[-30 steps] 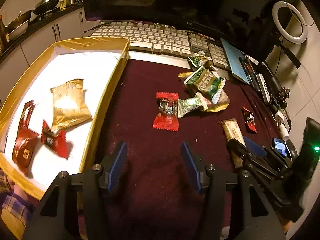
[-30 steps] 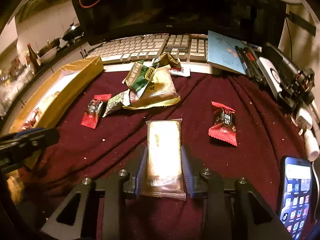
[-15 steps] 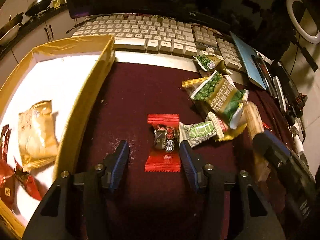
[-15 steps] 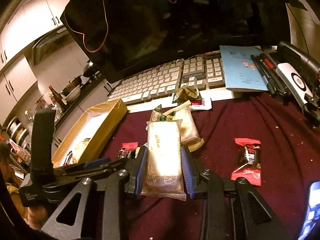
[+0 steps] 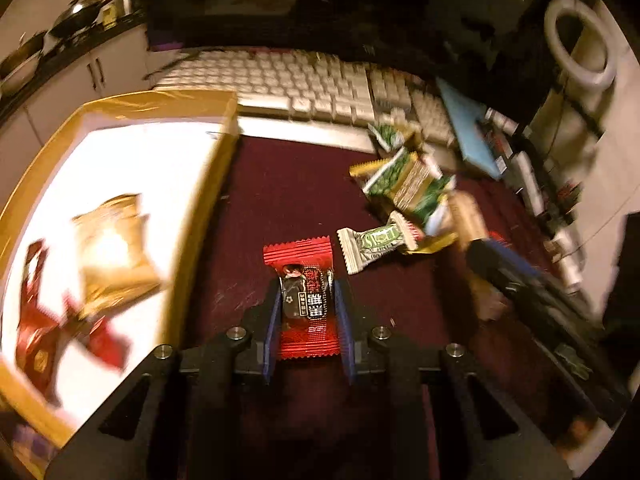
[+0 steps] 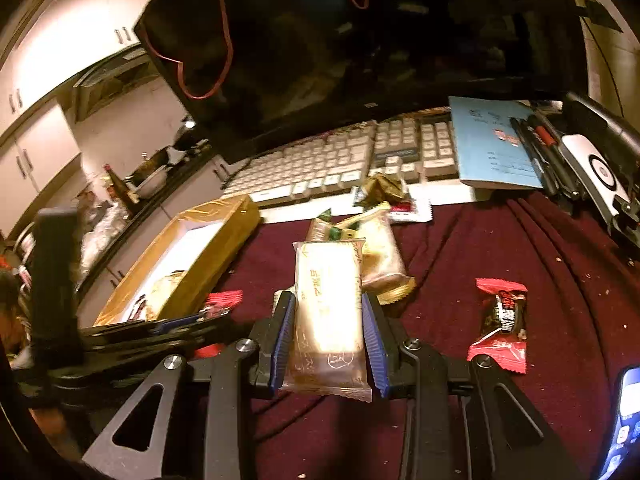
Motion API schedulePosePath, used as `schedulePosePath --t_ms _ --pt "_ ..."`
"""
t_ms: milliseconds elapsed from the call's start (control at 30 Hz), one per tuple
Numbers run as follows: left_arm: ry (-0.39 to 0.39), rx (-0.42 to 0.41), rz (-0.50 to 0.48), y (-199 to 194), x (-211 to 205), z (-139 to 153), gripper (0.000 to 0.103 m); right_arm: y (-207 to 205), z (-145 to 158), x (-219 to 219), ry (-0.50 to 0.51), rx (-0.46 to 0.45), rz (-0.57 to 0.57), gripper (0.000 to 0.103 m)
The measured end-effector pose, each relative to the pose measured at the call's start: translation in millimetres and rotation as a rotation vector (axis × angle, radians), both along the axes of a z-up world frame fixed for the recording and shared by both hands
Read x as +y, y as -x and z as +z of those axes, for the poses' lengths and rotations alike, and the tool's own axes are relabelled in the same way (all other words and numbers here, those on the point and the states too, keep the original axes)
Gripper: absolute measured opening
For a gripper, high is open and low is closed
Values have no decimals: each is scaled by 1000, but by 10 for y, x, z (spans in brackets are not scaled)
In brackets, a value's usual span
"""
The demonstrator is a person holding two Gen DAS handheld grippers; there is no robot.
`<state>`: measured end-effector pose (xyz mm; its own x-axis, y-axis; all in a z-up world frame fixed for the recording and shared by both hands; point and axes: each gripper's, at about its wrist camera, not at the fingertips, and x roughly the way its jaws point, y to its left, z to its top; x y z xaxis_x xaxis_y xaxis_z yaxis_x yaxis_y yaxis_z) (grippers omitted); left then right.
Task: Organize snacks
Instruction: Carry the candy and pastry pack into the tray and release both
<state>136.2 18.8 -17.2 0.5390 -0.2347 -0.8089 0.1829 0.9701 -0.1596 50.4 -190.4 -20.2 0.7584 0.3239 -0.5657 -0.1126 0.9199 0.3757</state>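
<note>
My left gripper (image 5: 306, 292) is shut on a red candy packet (image 5: 304, 300) low over the maroon cloth (image 5: 288, 192). The gold-rimmed box (image 5: 192, 216) with a white floor lies to its left and holds a gold packet (image 5: 110, 248) and red packets (image 5: 36, 320). My right gripper (image 6: 329, 300) is shut on a pale gold bar packet (image 6: 328, 312), lifted above the cloth. A pile of green and gold packets (image 5: 408, 188) lies ahead on the right. Another red candy packet (image 6: 502, 324) lies on the cloth right of the right gripper.
A white keyboard (image 5: 288, 84) and a dark monitor (image 6: 340, 40) stand at the back. A blue notebook (image 6: 496, 144), pens and devices lie at the back right. A phone (image 6: 624, 420) lies at the near right edge.
My left gripper closed on the red candy packet it was straddling. My right gripper holds the bar packet and has shifted slightly; the views are blurred by motion.
</note>
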Motion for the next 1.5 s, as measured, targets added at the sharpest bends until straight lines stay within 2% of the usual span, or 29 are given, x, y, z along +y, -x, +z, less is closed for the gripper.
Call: schedulePosePath --t_ms 100,200,333,467,567,633,667,767,833,933,1000,1133,1267,1400,1500 --pt "59 -25 79 187 410 259 22 4 9 46 5 13 28 34" --pt "62 -53 151 271 808 441 22 -22 9 86 -36 53 50 34" --pt "56 -44 249 174 1297 468 22 -58 203 436 -46 26 145 34" --pt "95 -16 311 -45 1645 372 22 -277 370 968 -69 54 273 34" --pt "76 3 329 -240 1729 274 22 -520 463 1372 -37 80 327 34" --pt "123 55 322 -399 1785 169 22 -759 483 1612 -6 108 348 34" --pt "144 69 316 -456 1800 126 22 -908 476 1705 1 121 341 34" --pt "103 66 319 -562 1797 39 22 -1296 399 1948 21 178 322 34" --pt "89 77 321 -619 1816 -31 22 -1493 355 2077 89 182 286 34" --pt "107 102 321 -663 1875 -131 22 -1687 220 2194 133 209 270 34" --pt "107 110 317 -675 1862 -186 22 -1754 134 2209 145 219 256 34" --pt "46 125 322 -724 1800 -253 22 -1811 31 2222 182 226 243 34" --pt "23 133 319 -717 1770 -298 23 -1773 -16 2347 270 204 235 34" --pt "7 129 314 -732 1749 -304 23 -1723 -38 2402 329 188 225 35" --pt "23 134 294 -723 1747 -294 24 -1716 -39 2402 329 189 231 37"
